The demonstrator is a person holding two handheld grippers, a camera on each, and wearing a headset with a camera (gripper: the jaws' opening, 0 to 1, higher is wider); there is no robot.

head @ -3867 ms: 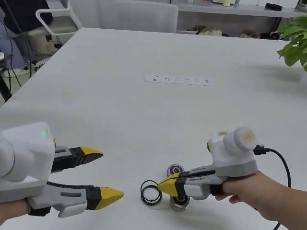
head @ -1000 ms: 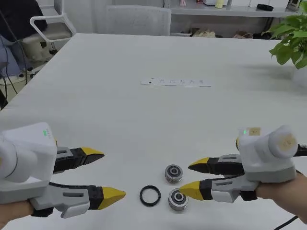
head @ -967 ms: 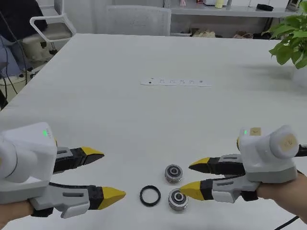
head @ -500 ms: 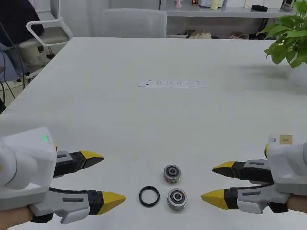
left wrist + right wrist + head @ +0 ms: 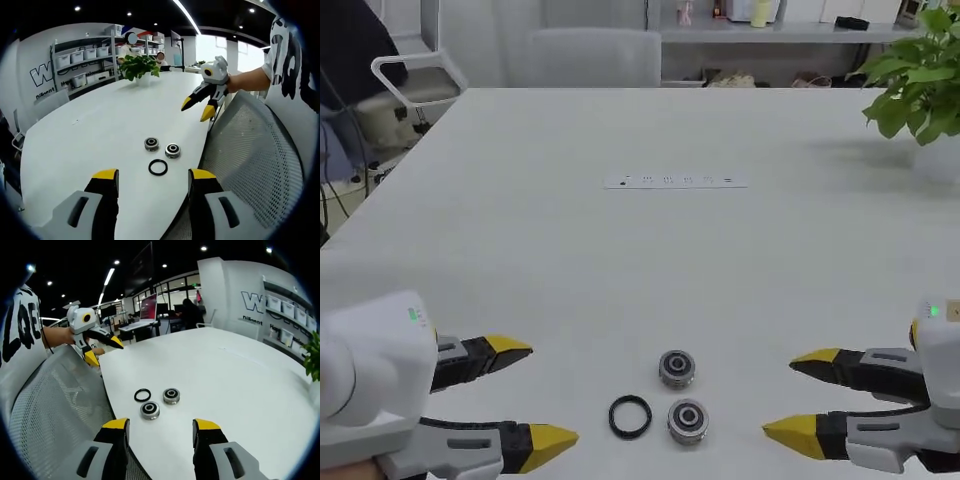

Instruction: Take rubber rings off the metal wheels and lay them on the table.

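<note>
Two small metal wheels sit side by side near the table's front edge, one (image 5: 677, 367) a little farther and one (image 5: 688, 420) nearer. A black rubber ring (image 5: 630, 416) lies flat on the table just left of the nearer wheel. The same ring (image 5: 158, 167) and wheels (image 5: 152, 144) (image 5: 173, 149) lie ahead of my left gripper (image 5: 152, 181), which is open and empty. My left gripper (image 5: 542, 392) stands at the lower left, my right gripper (image 5: 803, 395) at the lower right, also open and empty. In the right gripper view the ring (image 5: 142, 395) and wheels (image 5: 150, 410) (image 5: 171, 395) lie ahead.
A white power strip (image 5: 675, 182) lies at the table's middle. A potted plant (image 5: 910, 70) stands at the far right. Office chairs (image 5: 585, 56) stand behind the table's far edge. A mesh chair back (image 5: 250, 165) stands near the table edge.
My right gripper let go of the wheel, opened and drew back to the right, away from the wheels. One ring now lies on the table. The left gripper barely moved.
</note>
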